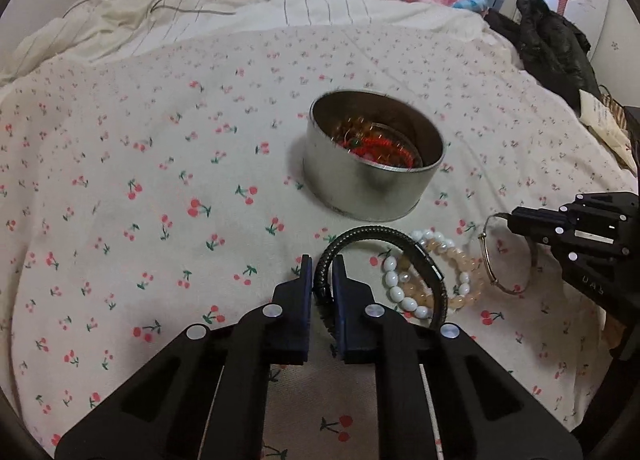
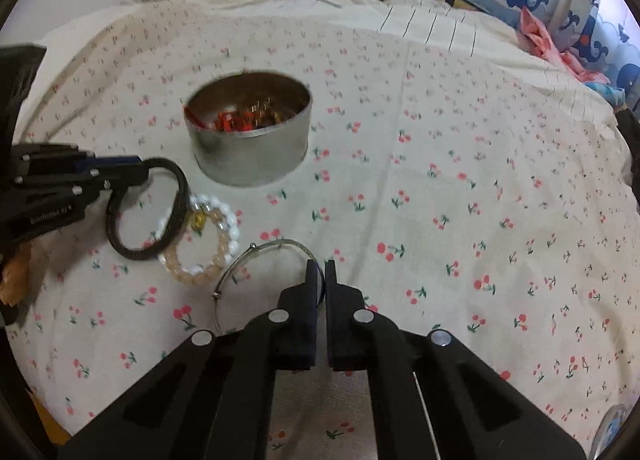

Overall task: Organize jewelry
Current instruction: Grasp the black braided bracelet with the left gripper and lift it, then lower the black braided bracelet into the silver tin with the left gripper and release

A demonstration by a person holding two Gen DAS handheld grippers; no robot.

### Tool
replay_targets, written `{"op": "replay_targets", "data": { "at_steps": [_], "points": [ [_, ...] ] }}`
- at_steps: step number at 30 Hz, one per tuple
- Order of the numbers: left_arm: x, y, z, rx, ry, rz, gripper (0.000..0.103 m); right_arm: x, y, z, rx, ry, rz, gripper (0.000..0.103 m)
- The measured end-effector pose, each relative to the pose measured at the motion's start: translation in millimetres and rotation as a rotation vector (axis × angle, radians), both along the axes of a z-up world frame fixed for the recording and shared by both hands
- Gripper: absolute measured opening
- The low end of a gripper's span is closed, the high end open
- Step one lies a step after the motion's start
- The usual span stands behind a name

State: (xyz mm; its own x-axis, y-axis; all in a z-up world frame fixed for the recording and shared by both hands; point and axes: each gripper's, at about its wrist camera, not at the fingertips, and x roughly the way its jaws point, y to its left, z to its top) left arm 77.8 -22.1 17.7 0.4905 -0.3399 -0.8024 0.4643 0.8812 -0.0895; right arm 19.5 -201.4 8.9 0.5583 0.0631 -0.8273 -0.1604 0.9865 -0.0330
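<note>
Bracelets: only your L view shows the black band's (image 1: 384, 256) clasp. L gripper (image 1: 322, 280) clamps it; R gripper (image 2: 320, 280) low, pinching wire bangle (image 2: 260, 264) near tin (image 2: 252, 156).

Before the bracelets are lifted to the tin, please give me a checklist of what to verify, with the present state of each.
1. Left gripper shut on the black braided bracelet: ok.
2. Right gripper shut on the thin metal bangle: ok.
3. Black bracelet free of the white bead bracelet: not ok, it lies across the beads.
4. Bangle free of the peach bead bracelet: cannot tell, they lie very close.
5. Metal tin open and upright: ok.
6. Room left in the tin: ok, red jewelry only covers the bottom.
</note>
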Motion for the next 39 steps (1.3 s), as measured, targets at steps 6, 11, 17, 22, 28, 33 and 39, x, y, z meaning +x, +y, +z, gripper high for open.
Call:
{"op": "replay_targets", "data": {
  "at_steps": [6,11,17,22,28,33,39],
  "points": [
    [-2.9,1.3,3.3,-0.005,-0.012,-0.005,0.009,-0.9,-1.5,5.4,0.034,-0.019,0.001,0.004],
    [-3.4,2.8,9.3,-0.015,-0.023,-0.011,0.009,-0.2,-5.3,11.2,0.05,-0.029,-0.008,0.004],
    [-6.0,1.0,12.9,0.03,-0.059,-0.009,0.009,2.6,-7.1,13.6,0.053,-0.037,-0.021,0.004],
    [-9.6,-0.3,18.6,0.057,-0.096,-0.014,0.009,5.5,-6.3,15.2,0.059,-0.041,-0.022,0.004],
    [-13.3,-4.4,27.1,0.066,-0.129,-0.024,0.009,10.3,-5.0,21.3,0.072,-0.058,-0.025,0.004],
    [-14.0,-9.3,35.2,0.05,-0.15,-0.038,0.009,15.2,-5.7,32.5,0.086,-0.09,-0.034,0.004],
    [-8.0,0.4,64.6,-0.149,-0.178,-0.072,0.009,25.6,-12.1,45.7,0.102,-0.136,-0.067,0.004]
  ]
}}
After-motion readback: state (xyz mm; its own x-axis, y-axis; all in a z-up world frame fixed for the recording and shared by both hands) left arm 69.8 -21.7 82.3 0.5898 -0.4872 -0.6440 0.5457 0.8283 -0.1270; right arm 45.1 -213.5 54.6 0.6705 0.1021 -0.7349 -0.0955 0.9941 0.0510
